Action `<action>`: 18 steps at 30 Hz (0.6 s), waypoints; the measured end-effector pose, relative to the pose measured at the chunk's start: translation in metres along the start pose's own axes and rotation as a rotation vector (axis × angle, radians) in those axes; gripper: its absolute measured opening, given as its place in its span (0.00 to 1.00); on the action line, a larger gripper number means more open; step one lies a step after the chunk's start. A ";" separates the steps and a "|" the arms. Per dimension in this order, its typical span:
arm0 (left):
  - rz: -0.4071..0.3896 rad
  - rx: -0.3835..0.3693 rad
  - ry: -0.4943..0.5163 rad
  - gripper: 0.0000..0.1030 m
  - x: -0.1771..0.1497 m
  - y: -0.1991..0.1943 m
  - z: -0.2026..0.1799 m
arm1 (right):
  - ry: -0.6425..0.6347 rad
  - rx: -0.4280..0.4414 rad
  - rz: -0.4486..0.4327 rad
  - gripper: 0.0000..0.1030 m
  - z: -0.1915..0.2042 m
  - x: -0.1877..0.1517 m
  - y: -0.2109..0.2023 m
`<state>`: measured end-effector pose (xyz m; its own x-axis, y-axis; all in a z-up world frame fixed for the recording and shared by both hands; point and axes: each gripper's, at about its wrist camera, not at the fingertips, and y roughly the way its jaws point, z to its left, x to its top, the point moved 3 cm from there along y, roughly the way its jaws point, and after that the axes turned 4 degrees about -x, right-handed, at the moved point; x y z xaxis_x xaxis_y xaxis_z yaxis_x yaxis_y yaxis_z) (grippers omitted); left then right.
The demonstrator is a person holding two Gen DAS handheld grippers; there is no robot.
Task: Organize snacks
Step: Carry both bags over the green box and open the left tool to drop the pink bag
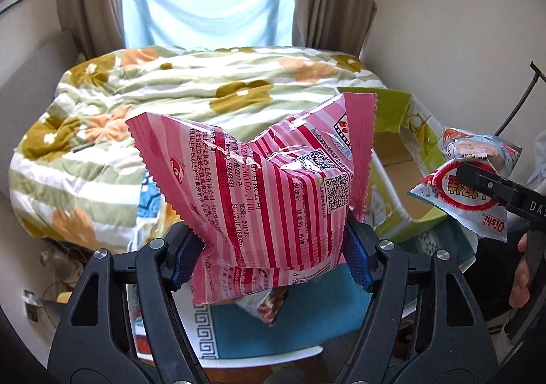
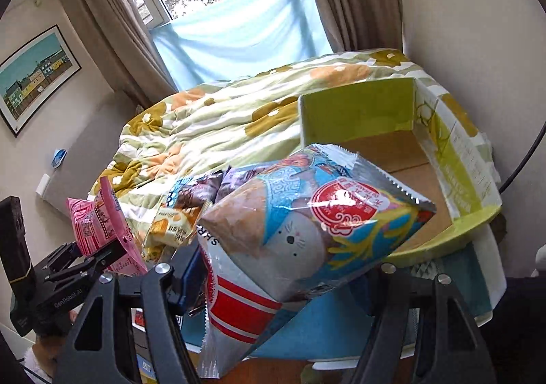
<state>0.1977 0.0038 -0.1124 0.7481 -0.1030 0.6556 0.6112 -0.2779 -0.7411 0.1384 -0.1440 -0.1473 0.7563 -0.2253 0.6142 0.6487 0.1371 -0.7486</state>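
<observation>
Left gripper point(image 1: 273, 247), black-framed with blue ribbed fingers point(image 1: 358, 254), is closed on the lower part of a pink striped foil snack bag point(image 1: 259, 179) printed with QR codes; the bag stands upright in the air in front of a bed under a floral green, orange and white quilt point(image 1: 136, 104). Right gripper point(image 2: 273, 281) clamps its fingers on a larger glossy shrimp-chip bag, blue, red and silver with a cartoon cat face point(image 2: 300, 230), which tilts with its serrated upper edge toward an open yellow-green cardboard box point(image 2: 355, 111). The box lies on its side at the right, its brown interior facing the grippers, and rests against the quilt. In the right wrist view the pink bag appears at the left, well apart from the box. Between the two held bags, loose snack packets point(image 2: 177, 216) in orange, brown and blue lie in a heap near the edge of the quilt. Below the grippers lies a teal mat with a white key-pattern border point(image 1: 239, 332). Behind the bed hang brown curtains point(image 2: 112, 42) and a pale blue cloth point(image 2: 239, 32) across the lower window; a framed picture of coloured houses point(image 2: 34, 76) hangs on the left wall.
</observation>
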 end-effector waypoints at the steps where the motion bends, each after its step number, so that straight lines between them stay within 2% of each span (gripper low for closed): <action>1: -0.001 -0.011 0.003 0.66 0.008 0.008 -0.012 | -0.001 -0.007 -0.003 0.64 -0.011 0.009 -0.003; 7: 0.020 -0.059 -0.006 0.67 0.067 0.067 -0.080 | -0.017 -0.047 -0.024 0.64 -0.070 0.062 0.004; 11: 0.052 -0.067 -0.012 0.67 0.099 0.116 -0.126 | -0.054 -0.046 -0.005 0.64 -0.104 0.088 0.021; 18: 0.145 -0.057 -0.030 0.68 0.125 0.204 -0.177 | -0.110 -0.034 0.052 0.64 -0.149 0.114 0.055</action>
<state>0.3697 -0.2346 -0.1558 0.8355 -0.1178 0.5368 0.4808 -0.3164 -0.8178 0.2474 -0.3060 -0.1561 0.7947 -0.1109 0.5968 0.6067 0.1127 -0.7869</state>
